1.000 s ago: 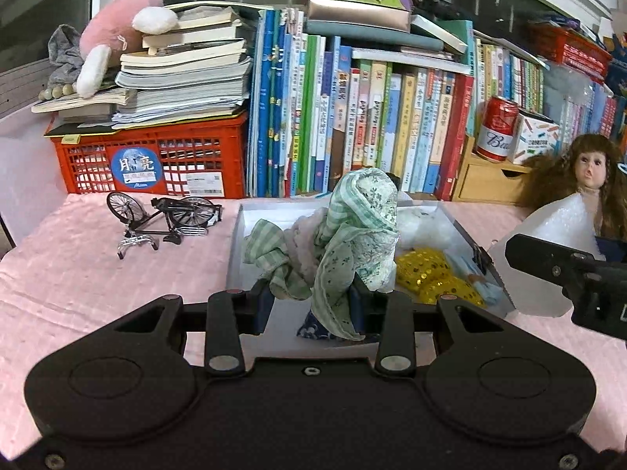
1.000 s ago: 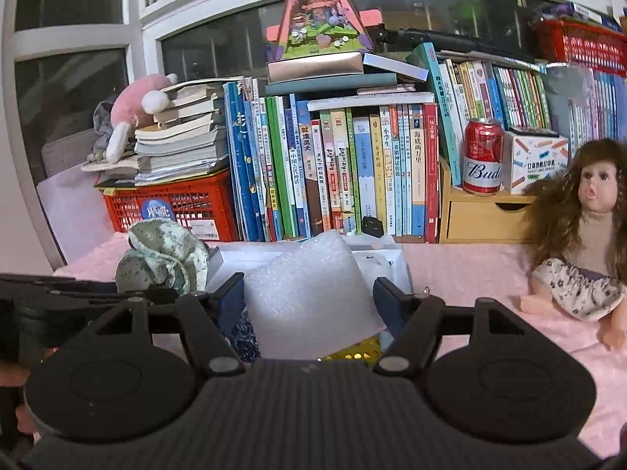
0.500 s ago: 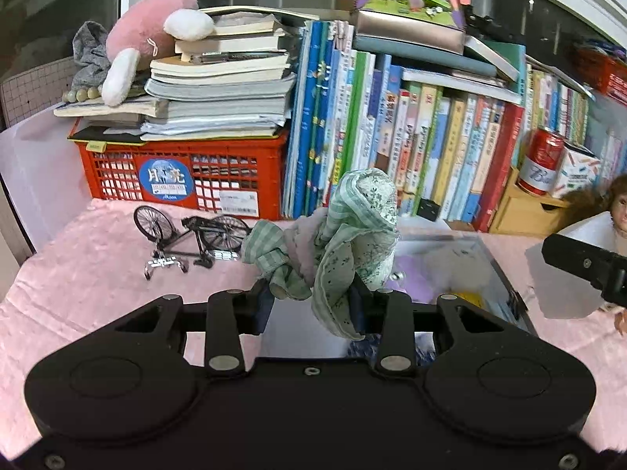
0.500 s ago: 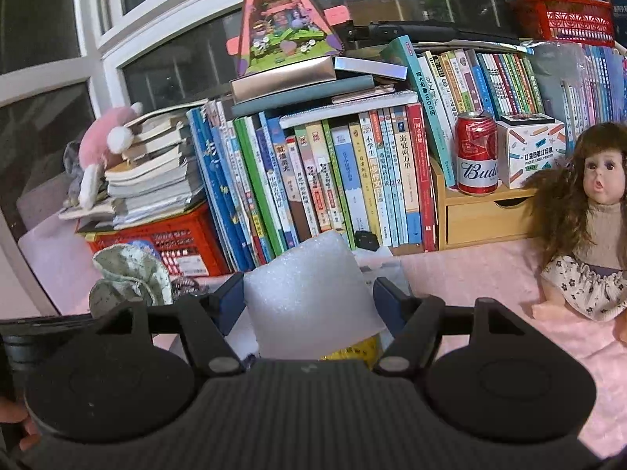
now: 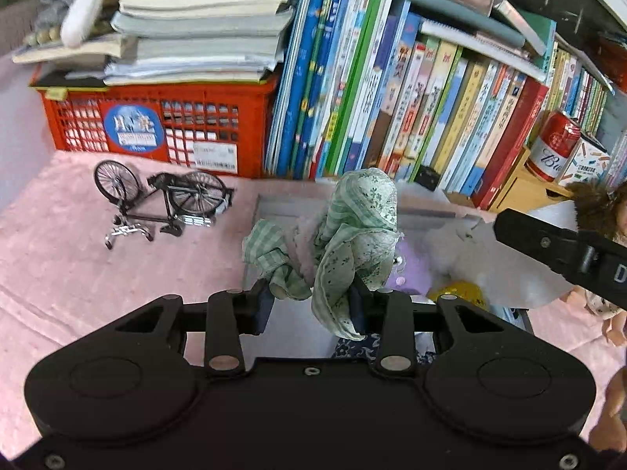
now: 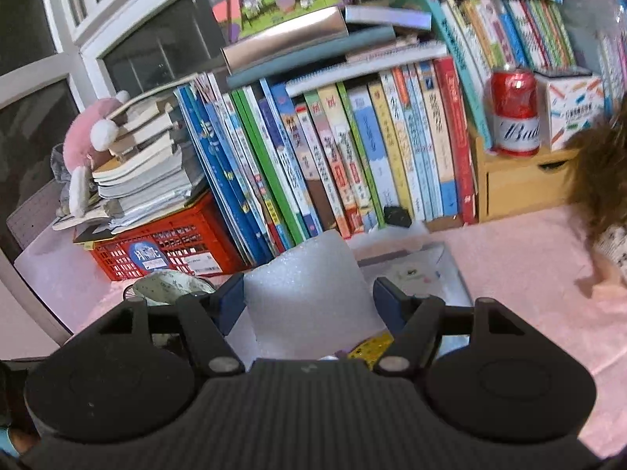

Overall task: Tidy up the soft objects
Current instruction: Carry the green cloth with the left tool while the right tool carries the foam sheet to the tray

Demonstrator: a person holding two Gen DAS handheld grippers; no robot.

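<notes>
My left gripper (image 5: 309, 305) is shut on a bundle of green checked and flowered cloth (image 5: 345, 235), held up above the near left part of a grey open box (image 5: 274, 205). The box holds a purple item (image 5: 411, 270), a yellow sequinned item (image 5: 458, 290) and white fluff. My right gripper (image 6: 307, 301) is shut on a white foam sheet (image 6: 309, 290), also over the box (image 6: 450, 270). The foam sheet (image 5: 521, 274) and the right gripper's black finger show at the right of the left wrist view. The cloth bundle (image 6: 168, 286) peeks in at the lower left of the right wrist view.
A pink quilted cover (image 5: 58, 258) lies on the table. A model bicycle (image 5: 164, 199) stands left of the box, before a red crate (image 5: 153, 125) stacked with books. A row of upright books (image 6: 352, 156), a beer can (image 6: 515, 113) on a wooden drawer unit and a doll (image 5: 611, 227) line the back and right.
Both grippers have moved sideways and tilted with their loads still held. The box has slid right in the left wrist view; the doll has slipped to the right edge of the right wrist view.
</notes>
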